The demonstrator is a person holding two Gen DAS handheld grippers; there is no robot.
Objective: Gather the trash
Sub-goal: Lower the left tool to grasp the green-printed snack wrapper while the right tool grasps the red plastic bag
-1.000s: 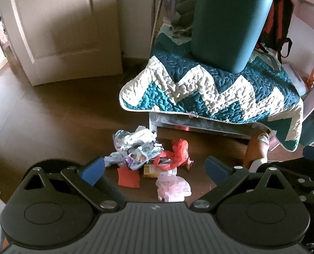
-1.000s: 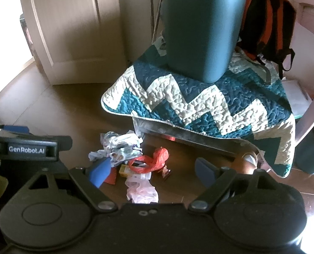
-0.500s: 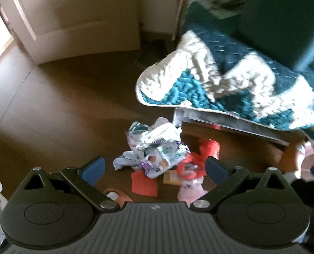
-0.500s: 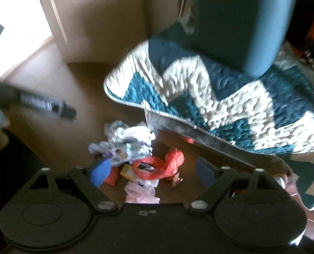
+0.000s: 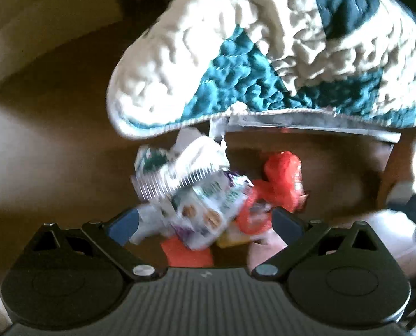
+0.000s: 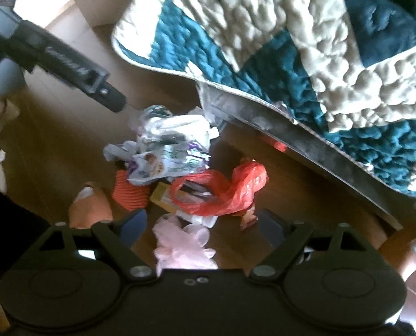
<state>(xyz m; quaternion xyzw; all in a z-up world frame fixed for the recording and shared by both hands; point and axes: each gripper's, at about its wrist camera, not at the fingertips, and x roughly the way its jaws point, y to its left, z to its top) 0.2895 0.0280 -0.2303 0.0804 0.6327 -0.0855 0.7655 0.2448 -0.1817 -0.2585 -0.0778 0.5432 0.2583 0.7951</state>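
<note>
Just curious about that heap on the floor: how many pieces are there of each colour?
Red: 1, plastic bag
Orange: 1, flat pad
Pink: 1, crumpled bag
Yellow: 1, small packet
White and purple: 1 clump of wrappers, too tangled to split
Total: 5

The left gripper [image 5: 205, 225] is black, with blue fingers [image 5: 123, 225], two round discs, silver screws and a grey ribbed part between them. The right gripper [image 6: 203, 224] looks the same but with a smooth black middle. White letters mark a long black body.
</note>
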